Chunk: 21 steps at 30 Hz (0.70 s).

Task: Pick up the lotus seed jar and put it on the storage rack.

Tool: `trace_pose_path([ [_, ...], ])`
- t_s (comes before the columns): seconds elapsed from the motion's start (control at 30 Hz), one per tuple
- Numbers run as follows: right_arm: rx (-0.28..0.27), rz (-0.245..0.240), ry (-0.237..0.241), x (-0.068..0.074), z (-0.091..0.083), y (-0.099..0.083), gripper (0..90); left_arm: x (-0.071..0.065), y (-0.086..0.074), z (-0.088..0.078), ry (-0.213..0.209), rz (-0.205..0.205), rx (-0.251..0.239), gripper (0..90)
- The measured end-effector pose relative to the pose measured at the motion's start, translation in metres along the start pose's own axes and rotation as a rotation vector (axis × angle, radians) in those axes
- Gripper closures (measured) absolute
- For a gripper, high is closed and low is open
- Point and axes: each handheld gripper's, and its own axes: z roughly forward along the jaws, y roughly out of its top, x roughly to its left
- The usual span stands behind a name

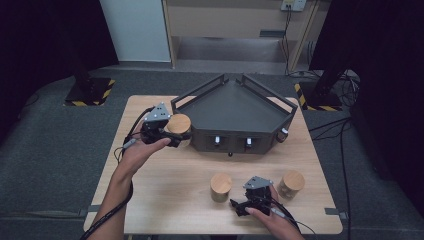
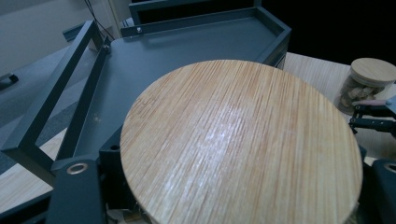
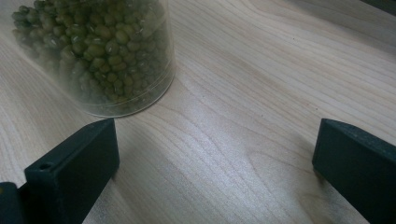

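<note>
A jar with a round bamboo lid [image 1: 179,123] is between the jaws of my left gripper [image 1: 172,134], which is shut on it. It is held beside the front left corner of the dark five-sided tray [image 1: 235,107]. In the left gripper view the lid [image 2: 240,144] hides the jar's body, with the tray floor [image 2: 187,46] behind it. My right gripper [image 1: 239,207] rests low on the table near the front edge. Its jaws stand open [image 3: 215,154] with only bare wood between them. A clear jar of green beans [image 3: 102,51] stands just beyond its left jaw.
The green-bean jar [image 1: 220,186] stands left of the right gripper, and a third lidded jar [image 1: 291,184] with pale pieces [image 2: 366,84] stands to its right. The tray has raised rails and two knobs on its front wall [image 1: 232,142]. Cables trail from both grippers.
</note>
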Motion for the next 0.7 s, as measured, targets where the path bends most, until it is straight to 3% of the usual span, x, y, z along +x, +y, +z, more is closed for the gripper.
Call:
trace_pose_path([
  [0.3,0.000,0.000,0.000,0.000,0.000,0.000,0.6,0.001,0.008,0.000,0.009,0.006,-0.006,24.2],
  [0.7,0.000,0.000,0.000,0.000,0.000,0.000,0.6,0.007,0.017,0.008,-0.012,0.007,-0.014,24.3],
])
